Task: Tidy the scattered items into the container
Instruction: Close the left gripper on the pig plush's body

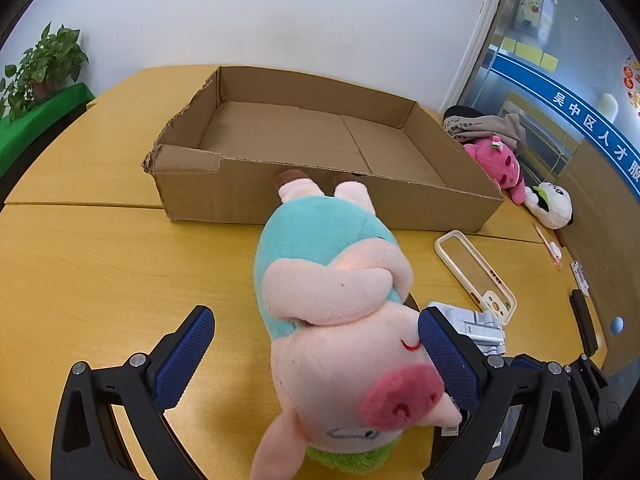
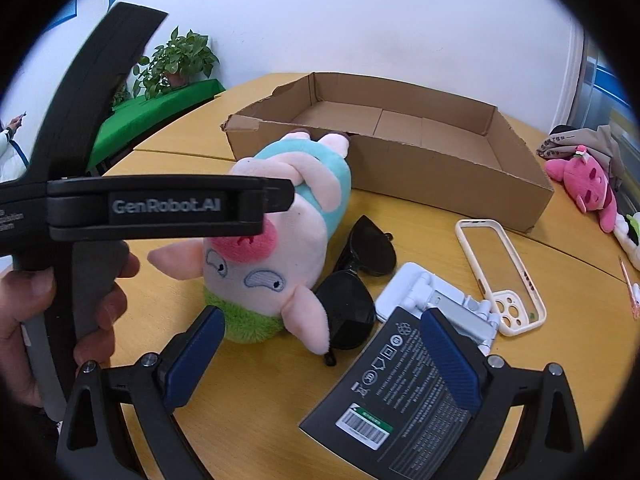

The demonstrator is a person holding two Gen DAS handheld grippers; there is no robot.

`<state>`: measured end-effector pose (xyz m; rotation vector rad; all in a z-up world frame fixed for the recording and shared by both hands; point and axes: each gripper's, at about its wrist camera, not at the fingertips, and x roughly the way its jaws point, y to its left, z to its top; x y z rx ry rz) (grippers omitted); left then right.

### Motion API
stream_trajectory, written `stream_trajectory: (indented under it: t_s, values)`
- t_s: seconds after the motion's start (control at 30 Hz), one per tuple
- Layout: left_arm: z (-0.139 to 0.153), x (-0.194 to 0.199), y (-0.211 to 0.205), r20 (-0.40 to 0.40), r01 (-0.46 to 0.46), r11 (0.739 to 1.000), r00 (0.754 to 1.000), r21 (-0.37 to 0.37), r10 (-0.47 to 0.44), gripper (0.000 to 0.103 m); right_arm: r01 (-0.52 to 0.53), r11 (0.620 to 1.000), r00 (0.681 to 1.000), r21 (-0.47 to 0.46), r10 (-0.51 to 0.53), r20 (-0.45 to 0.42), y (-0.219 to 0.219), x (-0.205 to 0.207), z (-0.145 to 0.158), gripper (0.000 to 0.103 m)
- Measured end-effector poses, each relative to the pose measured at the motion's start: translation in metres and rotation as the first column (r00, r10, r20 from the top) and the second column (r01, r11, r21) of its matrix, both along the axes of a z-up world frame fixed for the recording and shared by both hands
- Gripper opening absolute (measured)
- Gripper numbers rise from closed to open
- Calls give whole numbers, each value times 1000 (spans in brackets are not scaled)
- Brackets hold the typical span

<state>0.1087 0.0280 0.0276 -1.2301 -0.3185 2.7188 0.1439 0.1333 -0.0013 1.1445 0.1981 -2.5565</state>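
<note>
A plush pig (image 1: 332,292) in a teal shirt lies on the yellow table, feet against the front wall of the shallow cardboard box (image 1: 320,200). My left gripper (image 1: 316,318) is open around the pig's head: the right pad (image 1: 448,360) touches the cheek and the left pad (image 1: 186,356) stands apart. In the right wrist view my right gripper (image 2: 322,314) is open low over the table, with black sunglasses (image 2: 360,280) and a dark printed packet (image 2: 400,392) between its fingers. The pig (image 2: 280,240) lies just left of the sunglasses, and the box (image 2: 440,168) holds nothing.
A cream phone case (image 2: 500,276) and a white folding stand (image 2: 432,300) lie right of the sunglasses. A pink plush (image 1: 500,160), a white plush (image 1: 554,204) and a pen (image 1: 548,246) sit at the far right. A hand (image 2: 24,320) holds the left gripper's black body (image 2: 160,204).
</note>
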Motion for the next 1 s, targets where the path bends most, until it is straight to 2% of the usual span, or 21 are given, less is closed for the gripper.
stream_trajectory:
  t_s: [0.37,0.5,0.6,0.77,1.0]
  values:
    - [-15,-13,-10,37,48,994,998,102,-52,103,-16,1000,1000,-21,16,-2,-17,-14,-5,99]
    - [-19,-13,-11,39,72,986,996,147,-79,97,-17,1000,1000,-23,17,-6,-23,-19,-8,98]
    - [-17,-10,-10,22,89,981,995,170,-94,83,-24,999,1000,-36,25,13,-26,-23,-12,97]
    - [-16,-8,-6,19,96,983,995,153,-100,81,-23,998,1000,-51,24,16,-27,-24,-12,97]
    - [-18,-3,-12,20,81,979,996,189,-86,77,-27,997,999,-68,28,18,-28,-20,-13,97]
